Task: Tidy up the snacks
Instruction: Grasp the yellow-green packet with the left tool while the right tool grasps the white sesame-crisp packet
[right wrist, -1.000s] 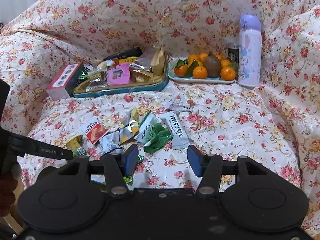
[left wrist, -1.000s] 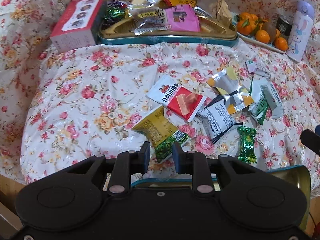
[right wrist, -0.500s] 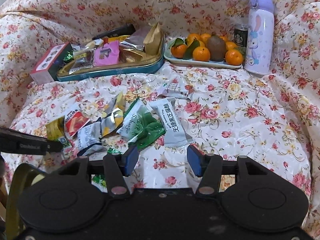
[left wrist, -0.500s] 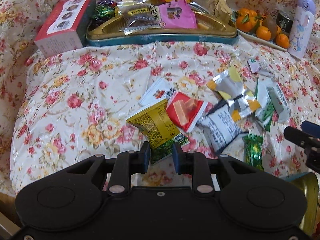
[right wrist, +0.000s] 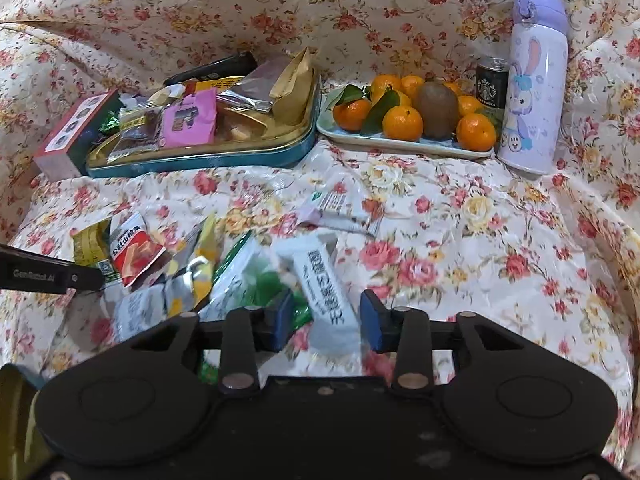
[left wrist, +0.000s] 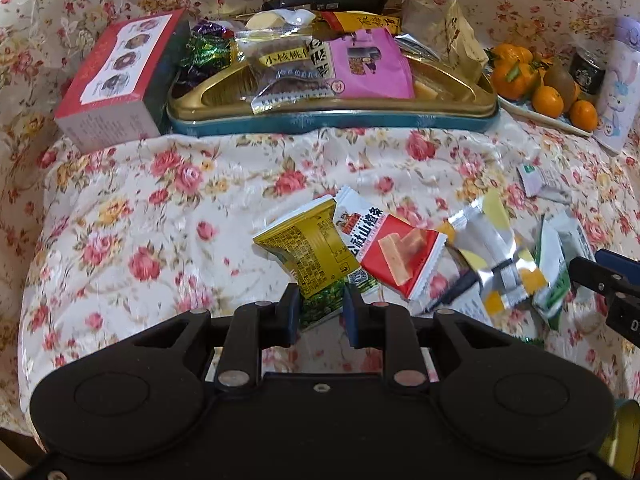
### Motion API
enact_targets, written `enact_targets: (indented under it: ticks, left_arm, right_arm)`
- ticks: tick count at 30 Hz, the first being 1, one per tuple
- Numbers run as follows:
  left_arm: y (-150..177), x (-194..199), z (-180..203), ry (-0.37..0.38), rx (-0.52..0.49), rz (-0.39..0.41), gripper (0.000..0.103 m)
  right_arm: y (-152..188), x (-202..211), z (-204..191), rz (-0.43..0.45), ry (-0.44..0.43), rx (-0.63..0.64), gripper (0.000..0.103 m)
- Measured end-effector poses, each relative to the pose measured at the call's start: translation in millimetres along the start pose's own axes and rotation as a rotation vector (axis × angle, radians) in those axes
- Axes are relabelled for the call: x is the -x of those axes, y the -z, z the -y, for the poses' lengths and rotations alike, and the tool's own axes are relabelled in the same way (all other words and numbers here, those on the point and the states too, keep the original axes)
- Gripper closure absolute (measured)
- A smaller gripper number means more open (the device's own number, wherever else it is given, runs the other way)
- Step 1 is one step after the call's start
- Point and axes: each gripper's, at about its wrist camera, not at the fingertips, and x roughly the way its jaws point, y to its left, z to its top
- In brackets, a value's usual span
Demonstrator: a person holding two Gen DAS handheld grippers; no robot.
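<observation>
My left gripper (left wrist: 321, 310) is shut on the lower end of a yellow-green snack packet (left wrist: 310, 246), whose far end lifts off the cloth. A red-white packet (left wrist: 394, 254) lies against it, with silver-yellow (left wrist: 494, 248) and green-white (left wrist: 554, 258) packets to the right. My right gripper (right wrist: 325, 322) is open, low over a white packet with black print (right wrist: 322, 280) lying between its fingers beside a green-white packet (right wrist: 248, 276). The gold and teal tin tray (left wrist: 332, 122) at the back holds several snacks; it also shows in the right wrist view (right wrist: 208, 160).
A red box (left wrist: 116, 84) stands left of the tray. A plate of tangerines and a kiwi (right wrist: 412, 116), a small can (right wrist: 492, 82) and a lilac rabbit bottle (right wrist: 534, 80) stand at the back right. A small white packet (right wrist: 340, 210) lies mid-cloth. Floral cloth covers everything.
My left gripper moved forward and closed on the yellow-green packet, tilting it up. My right gripper moved forward and down over the white packet, still open.
</observation>
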Motion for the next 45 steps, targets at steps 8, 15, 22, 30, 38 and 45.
enact_targets:
  ticks: [8, 15, 22, 30, 38, 45]
  left_arm:
    - [-3, -11, -5, 0.012, -0.002, -0.003, 0.061]
    - [-4, -14, -5, 0.032, -0.016, 0.004, 0.052]
    - [-10, -20, -7, 0.059, 0.037, 0.015, 0.047]
    - [-15, -22, -16, 0.097, 0.12, 0.011, 0.045]
    - [-16, -23, -22, 0.104, 0.154, 0.016, 0.049]
    - [-12, -22, -16, 0.079, 0.071, 0.04, 0.049]
  right_arm:
    - [-9, -18, 8, 0.002, -0.019, -0.016, 0.068]
    - [-6, -23, 15, -0.002, -0.034, -0.02, 0.07]
    - [-4, -24, 12, 0.007, -0.03, 0.043, 0.069]
    - [-2, -23, 14, 0.016, -0.047, 0.053, 0.069]
    - [0, -22, 15, 0.026, -0.049, 0.054, 0.069]
    - [0, -22, 15, 0.028, -0.048, 0.056, 0.069]
